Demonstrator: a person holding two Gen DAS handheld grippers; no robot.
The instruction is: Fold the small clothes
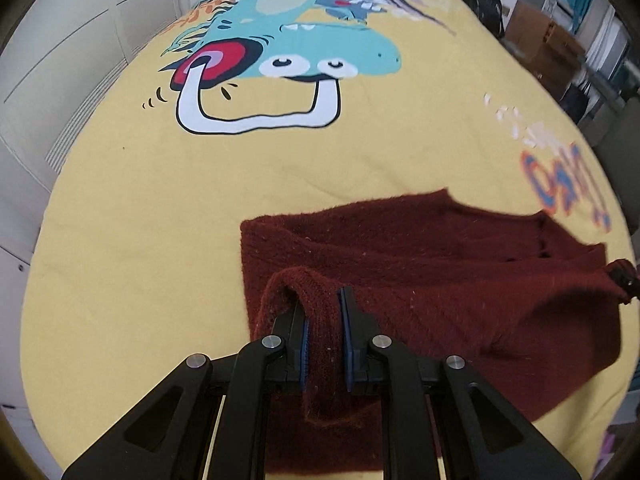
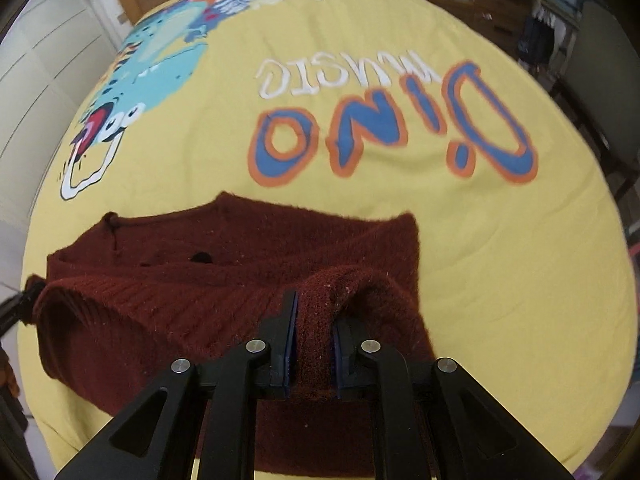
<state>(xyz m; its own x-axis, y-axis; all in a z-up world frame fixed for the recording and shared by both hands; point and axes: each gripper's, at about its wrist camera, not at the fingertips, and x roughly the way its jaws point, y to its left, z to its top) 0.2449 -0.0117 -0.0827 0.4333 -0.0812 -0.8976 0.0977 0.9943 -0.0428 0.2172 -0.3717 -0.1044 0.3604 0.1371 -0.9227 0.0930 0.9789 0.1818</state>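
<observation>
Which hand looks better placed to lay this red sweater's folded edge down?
Neither clearly: the left gripper and right gripper each pinch a raised corner of the maroon sweater over the yellow blanket. They likely must lower together.

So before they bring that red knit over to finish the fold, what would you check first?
1. Left gripper holds the maroon sweater: ok, knit sits pinched between its fingers.
2. Right gripper holds it too: ok, same pinch.
3. Both grips on the near edge: ok.
4. Far half lies flat on the yellow bedspread: ok.
5. Landing area free of other things: ok.
6. Layers underneath smooth: cannot tell, hidden.
</observation>
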